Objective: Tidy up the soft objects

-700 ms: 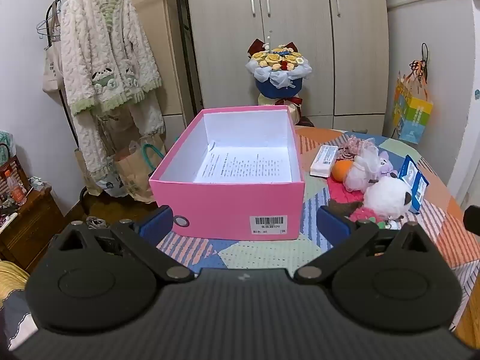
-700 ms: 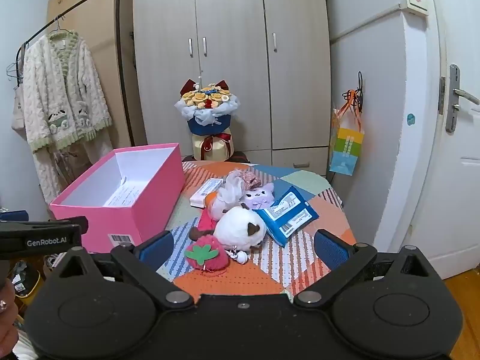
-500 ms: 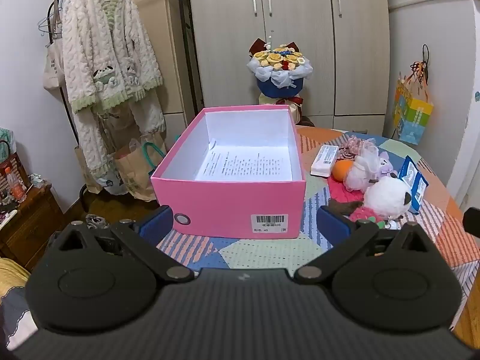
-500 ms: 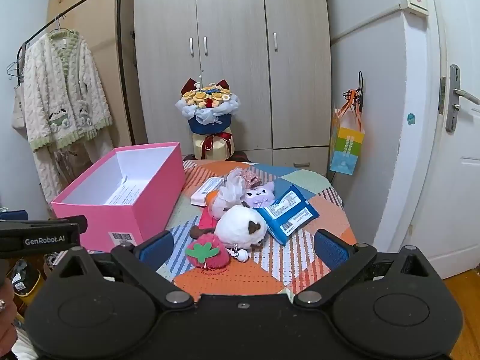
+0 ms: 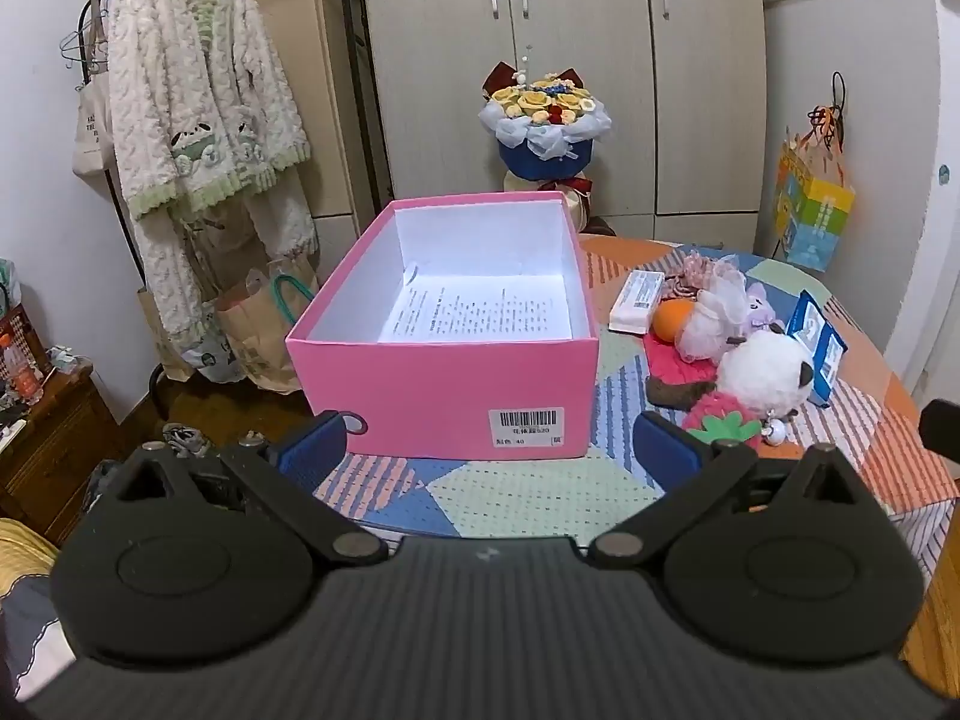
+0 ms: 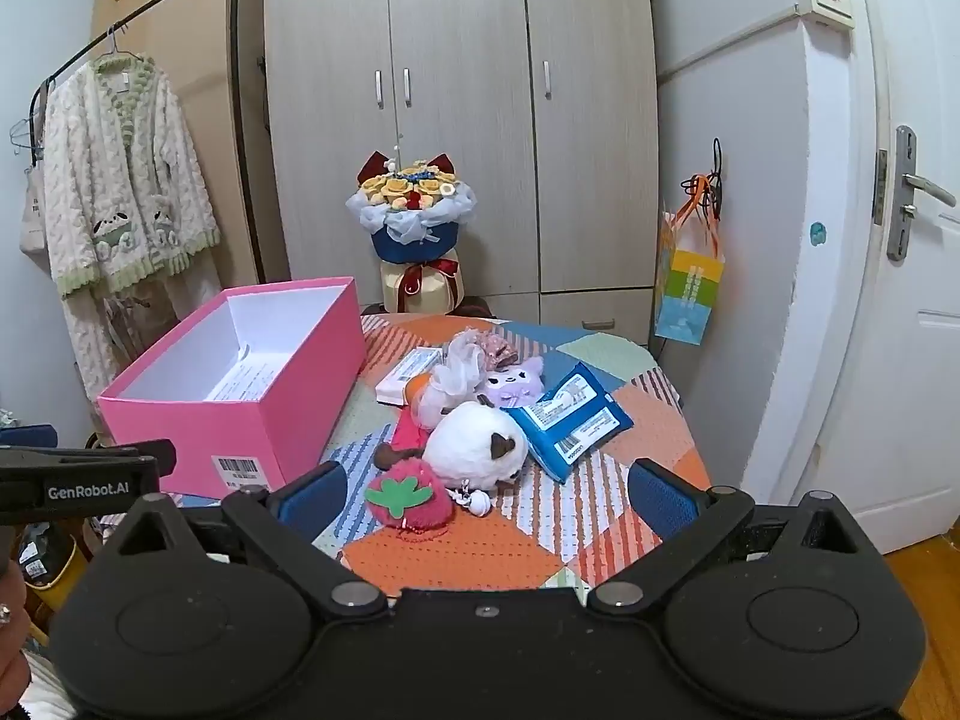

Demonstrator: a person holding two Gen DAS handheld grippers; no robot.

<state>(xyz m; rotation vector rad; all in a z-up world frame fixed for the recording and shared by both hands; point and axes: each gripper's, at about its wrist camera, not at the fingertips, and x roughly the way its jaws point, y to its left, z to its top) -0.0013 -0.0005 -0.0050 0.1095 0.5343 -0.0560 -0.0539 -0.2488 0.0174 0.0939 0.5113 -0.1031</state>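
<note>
Holding both grippers wide and empty, we face the pink shoebox (image 5: 444, 384) on the patchwork tablecloth (image 6: 480, 552). Our left gripper (image 5: 489, 450) hangs just before the box's labelled end. Our right gripper (image 6: 483, 495) hovers near the soft toys heaped right of the box: a strawberry plush (image 6: 408, 498), a white plush (image 6: 474, 444), a purple plush (image 6: 516, 378).
</note>
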